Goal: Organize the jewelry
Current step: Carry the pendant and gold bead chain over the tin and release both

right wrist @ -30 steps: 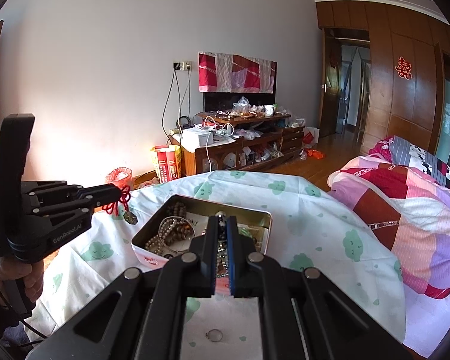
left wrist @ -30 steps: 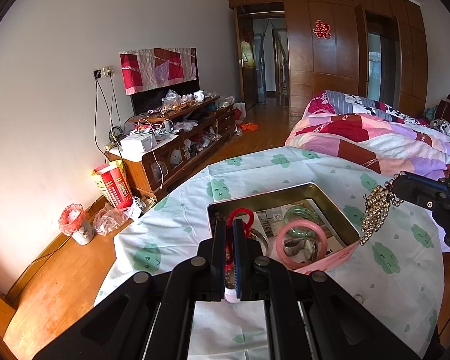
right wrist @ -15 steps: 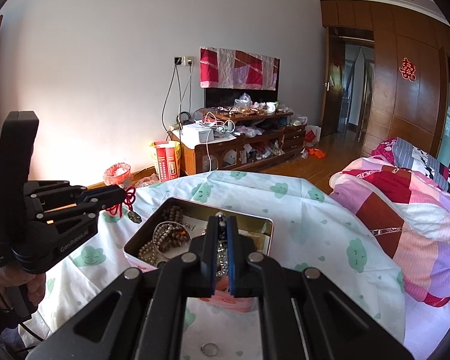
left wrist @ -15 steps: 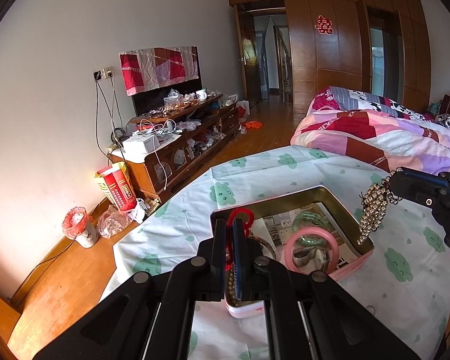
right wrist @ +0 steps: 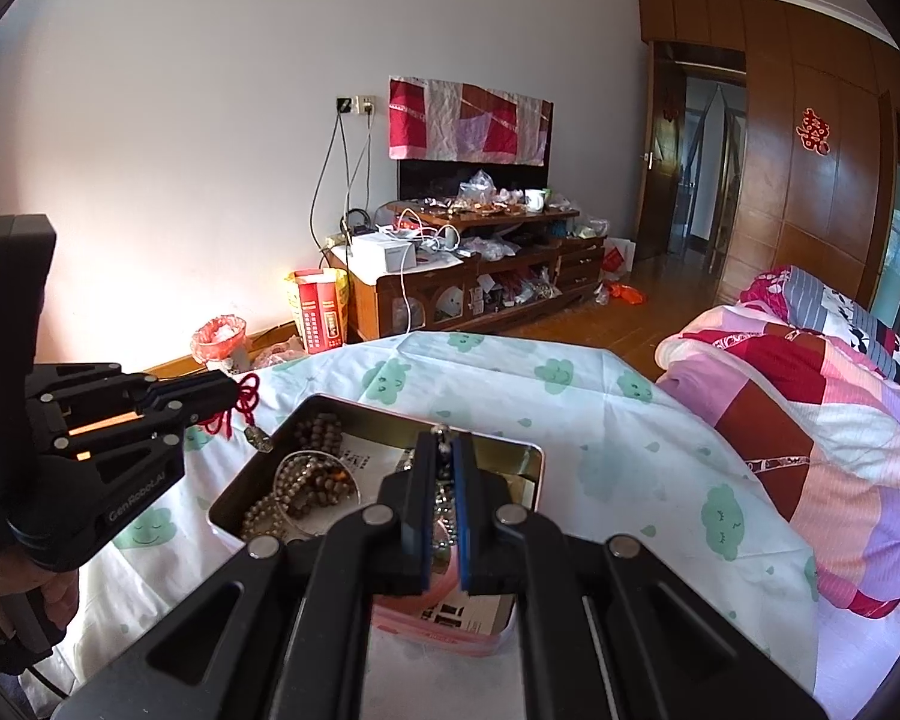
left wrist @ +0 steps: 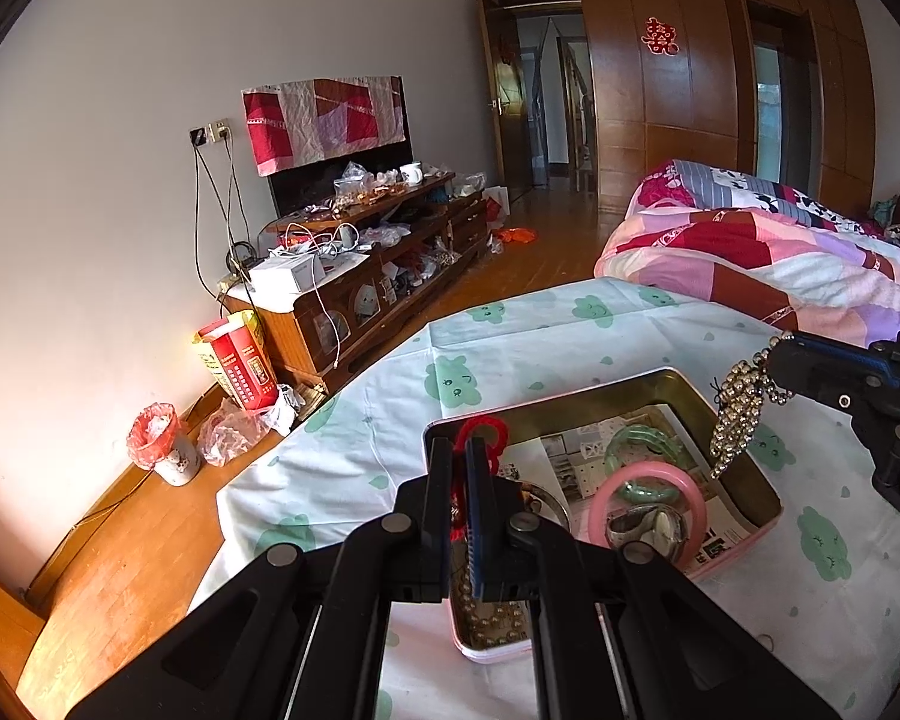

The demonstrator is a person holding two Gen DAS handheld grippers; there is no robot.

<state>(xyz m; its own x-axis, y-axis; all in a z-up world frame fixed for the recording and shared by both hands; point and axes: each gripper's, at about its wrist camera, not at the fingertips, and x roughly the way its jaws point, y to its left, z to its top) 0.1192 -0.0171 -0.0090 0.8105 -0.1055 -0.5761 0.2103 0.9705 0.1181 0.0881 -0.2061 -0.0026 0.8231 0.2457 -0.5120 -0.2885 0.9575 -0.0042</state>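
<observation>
An open metal tin (left wrist: pixel 768 495) (right wrist: pixel 258 462) with a pink outside sits on the cloud-print cloth. It holds a pink bangle (left wrist: pixel 696 489), a green bangle (left wrist: pixel 642 441) and brown bead strings (right wrist: pixel 312 489). My left gripper (left wrist: pixel 462 450) (right wrist: pixel 234 399) is shut on a red knotted cord pendant (left wrist: pixel 480 429) (right wrist: pixel 246 405) above the tin's near-left edge. My right gripper (right wrist: pixel 444 441) (left wrist: pixel 777 360) is shut on a pale bead bracelet (left wrist: pixel 735 414) that hangs over the tin's right side.
The cloth-covered table (left wrist: pixel 510 336) drops off at its left edge to the wooden floor. A cluttered TV cabinet (left wrist: pixel 354 276) stands along the wall, with a small bin (left wrist: pixel 162 444) beside it. A quilted bed (left wrist: pixel 780 258) lies to the right.
Both grippers have come lower and closer over the tin, each keeping hold of its piece. The tin looks larger and nearer in both views.
</observation>
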